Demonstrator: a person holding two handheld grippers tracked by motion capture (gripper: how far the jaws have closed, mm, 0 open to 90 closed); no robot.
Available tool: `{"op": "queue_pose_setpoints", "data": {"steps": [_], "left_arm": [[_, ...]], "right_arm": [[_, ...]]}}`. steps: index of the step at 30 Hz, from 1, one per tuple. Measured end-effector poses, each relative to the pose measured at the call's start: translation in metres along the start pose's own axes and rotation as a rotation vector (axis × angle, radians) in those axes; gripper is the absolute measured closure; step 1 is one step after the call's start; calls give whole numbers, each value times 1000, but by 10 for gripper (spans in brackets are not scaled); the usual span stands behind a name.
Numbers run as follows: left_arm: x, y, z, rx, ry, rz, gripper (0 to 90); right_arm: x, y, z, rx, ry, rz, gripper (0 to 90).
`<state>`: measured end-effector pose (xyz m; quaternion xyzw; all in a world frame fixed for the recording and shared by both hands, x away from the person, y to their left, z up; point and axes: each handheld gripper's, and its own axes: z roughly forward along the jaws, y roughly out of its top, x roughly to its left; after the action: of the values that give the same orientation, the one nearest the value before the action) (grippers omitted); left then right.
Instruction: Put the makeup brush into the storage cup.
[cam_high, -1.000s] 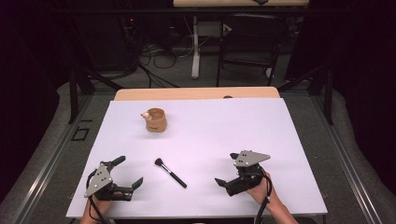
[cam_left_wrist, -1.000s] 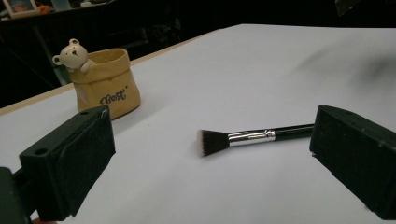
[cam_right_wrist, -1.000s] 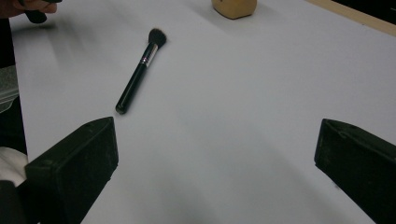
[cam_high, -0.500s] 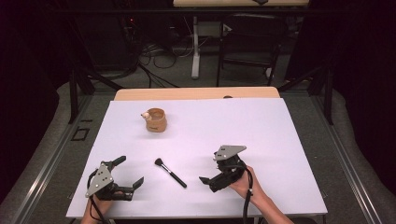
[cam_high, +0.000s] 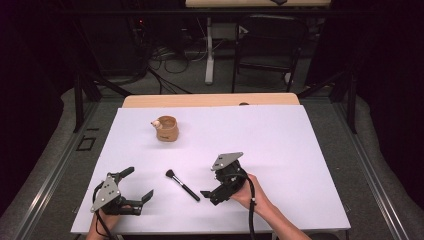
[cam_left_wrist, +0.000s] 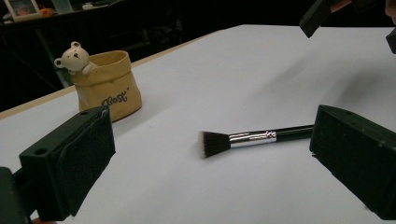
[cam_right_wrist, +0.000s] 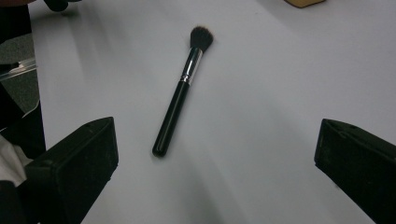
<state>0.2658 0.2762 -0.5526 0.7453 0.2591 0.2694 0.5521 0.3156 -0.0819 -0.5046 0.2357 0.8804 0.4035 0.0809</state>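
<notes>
Right gripper (cam_high: 212, 192), jaws spread wide, sits just right of the brush (cam_high: 182, 184); handle end points at it, bristles far-left. Left gripper (cam_high: 137, 187), also open, lies farther off.

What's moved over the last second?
The right gripper slid left across the table to the brush's handle end, jaws open, nothing gripped. The left gripper, the brush and the pouch stayed put.
</notes>
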Motion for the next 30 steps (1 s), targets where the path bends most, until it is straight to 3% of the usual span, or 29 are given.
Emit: {"op": "queue_pose_setpoints", "data": {"steps": [6,14,30], "left_arm": [[0,0,1,1,-6,-1,1],[-1,0,1,6,-10,1,1],[-1,0,2,10,-10,0,1]], "right_arm": [[3,10,8,47,10,3,0],[8,26,27,174,18,15,0],[10,44,54,349,12,18,0]]}}
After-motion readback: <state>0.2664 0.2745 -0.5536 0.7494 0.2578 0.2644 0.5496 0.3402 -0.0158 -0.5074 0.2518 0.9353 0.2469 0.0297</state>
